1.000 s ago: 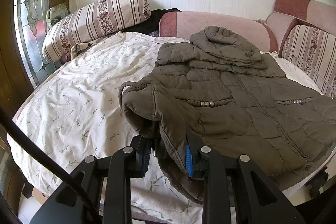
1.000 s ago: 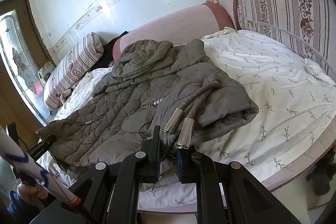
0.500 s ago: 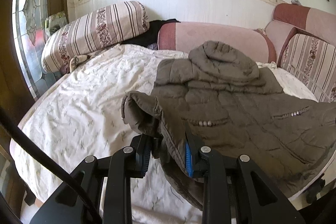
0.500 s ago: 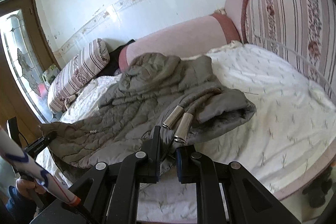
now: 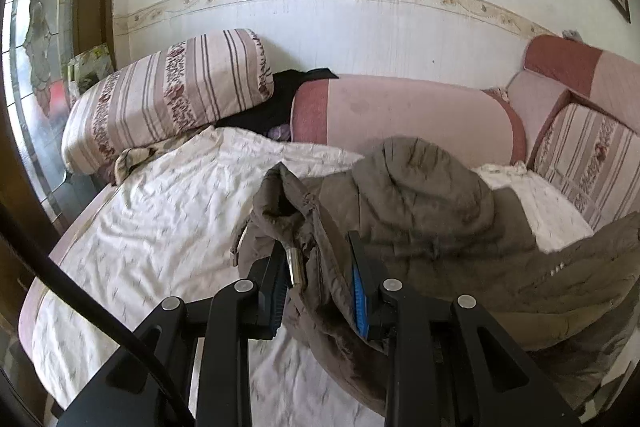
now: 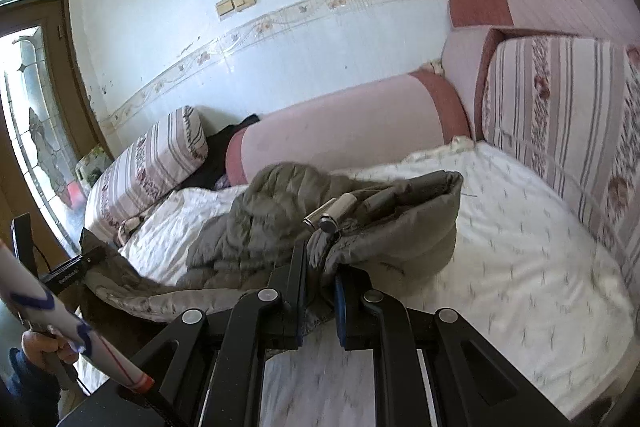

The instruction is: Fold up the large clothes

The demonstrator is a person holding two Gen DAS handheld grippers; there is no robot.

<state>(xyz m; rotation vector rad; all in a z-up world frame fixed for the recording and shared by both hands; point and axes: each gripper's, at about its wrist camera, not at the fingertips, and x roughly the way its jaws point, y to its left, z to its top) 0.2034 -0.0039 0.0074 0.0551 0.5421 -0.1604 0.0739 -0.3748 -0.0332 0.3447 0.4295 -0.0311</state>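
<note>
We hold the olive quilted hooded jacket (image 5: 432, 219) by its near hem, one corner in each gripper, and it lies bunched across the near half of the bed (image 5: 160, 211), on the white sprigged sheet. Our left gripper (image 5: 318, 287) is clamped on a thick fold of the hem, with a metal drawcord tip (image 5: 295, 269) hanging just inside its left finger. Our right gripper (image 6: 320, 291) is closed on the other hem corner, and two more metal cord ends (image 6: 330, 213) sit on the fabric just beyond it. The hood (image 5: 420, 179) lies toward the far side, near the pink bolster (image 5: 400, 115) against the wall. The striped cushion (image 5: 168, 95) sits at the far left, well apart from the jacket.

We judge that the step in hand is the bottom-up fold: the hem is raised off the sheet and headed for the hood end. The next move calls for both grippers to travel far together at matching height, so the hem lands square across the shoulders rather than skewed. The padding is bulky and springy, so we expect it to want pressing flat before we let go. The loose sleeve cuff (image 5: 276, 195) by the left gripper could slip out of the fold if it is not tucked under.
</note>
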